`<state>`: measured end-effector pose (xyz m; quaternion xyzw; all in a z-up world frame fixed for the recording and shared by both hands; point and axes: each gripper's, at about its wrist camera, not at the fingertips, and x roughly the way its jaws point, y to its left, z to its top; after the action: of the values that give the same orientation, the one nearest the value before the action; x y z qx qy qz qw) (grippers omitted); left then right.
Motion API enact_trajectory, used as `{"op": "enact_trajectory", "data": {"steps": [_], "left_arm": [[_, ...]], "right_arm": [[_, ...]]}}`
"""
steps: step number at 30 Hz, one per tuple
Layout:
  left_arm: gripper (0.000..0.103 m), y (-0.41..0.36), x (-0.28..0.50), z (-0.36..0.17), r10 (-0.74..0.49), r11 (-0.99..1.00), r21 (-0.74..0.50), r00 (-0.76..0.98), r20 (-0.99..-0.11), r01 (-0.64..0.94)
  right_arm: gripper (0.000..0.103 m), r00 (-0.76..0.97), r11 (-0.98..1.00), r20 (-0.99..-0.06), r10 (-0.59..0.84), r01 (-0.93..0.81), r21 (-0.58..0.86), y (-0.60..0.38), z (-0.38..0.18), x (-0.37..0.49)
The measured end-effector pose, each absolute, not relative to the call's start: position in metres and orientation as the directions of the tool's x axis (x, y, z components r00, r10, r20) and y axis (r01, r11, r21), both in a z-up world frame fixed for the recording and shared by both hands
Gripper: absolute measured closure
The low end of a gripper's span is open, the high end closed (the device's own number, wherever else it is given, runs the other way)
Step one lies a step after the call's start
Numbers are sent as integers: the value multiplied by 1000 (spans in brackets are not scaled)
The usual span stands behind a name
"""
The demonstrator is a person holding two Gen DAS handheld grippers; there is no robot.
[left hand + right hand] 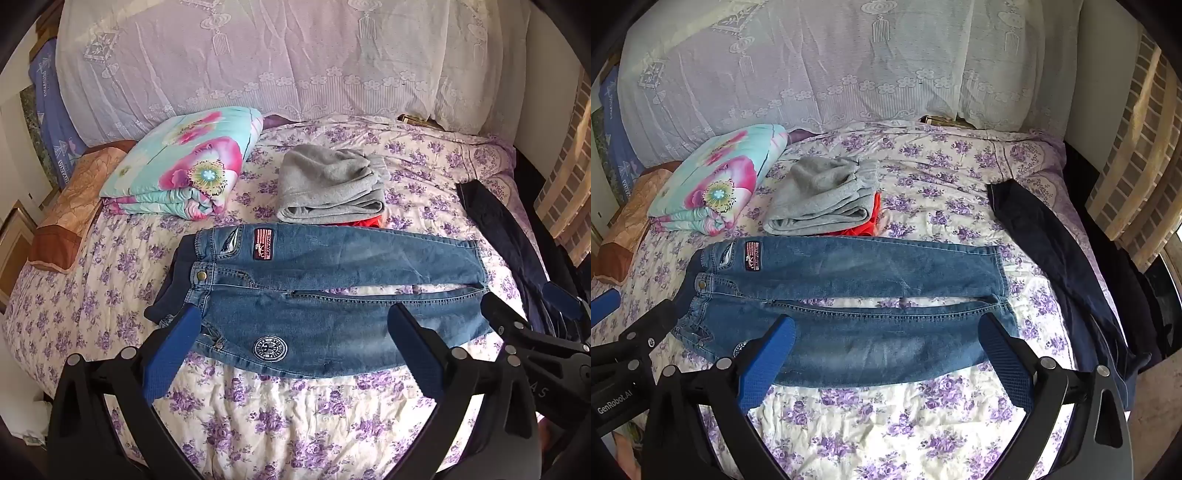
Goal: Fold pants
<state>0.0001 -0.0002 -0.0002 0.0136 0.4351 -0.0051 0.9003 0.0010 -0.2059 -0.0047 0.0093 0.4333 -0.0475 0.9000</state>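
Observation:
Blue jeans [317,284] lie flat across the floral bedspread, waist at the left and leg cuffs at the right, the two legs side by side; they also show in the right wrist view [849,295]. My left gripper [295,325] is open and empty, hovering over the near leg by the waist end. My right gripper [886,343] is open and empty over the near leg toward the cuffs. The right gripper [532,314] shows at the left wrist view's right edge, and the left gripper [624,314] at the right wrist view's left edge.
A folded grey garment [328,188] on something red lies just behind the jeans. A folded floral quilt [184,166] sits back left, a brown pillow [70,206] further left. Dark trousers [517,251] drape over the bed's right edge. Lace-covered pillows [280,59] line the back.

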Motion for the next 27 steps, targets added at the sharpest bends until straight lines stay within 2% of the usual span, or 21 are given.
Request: {"op": "enact_trajectory", "data": {"steps": [27], "left_arm": [[5,-4,-2,5,1,1000,18,621,-784,22]], "right_arm": [[4,622,996,-780,-67,93,-12,-210,-4,-3]]}}
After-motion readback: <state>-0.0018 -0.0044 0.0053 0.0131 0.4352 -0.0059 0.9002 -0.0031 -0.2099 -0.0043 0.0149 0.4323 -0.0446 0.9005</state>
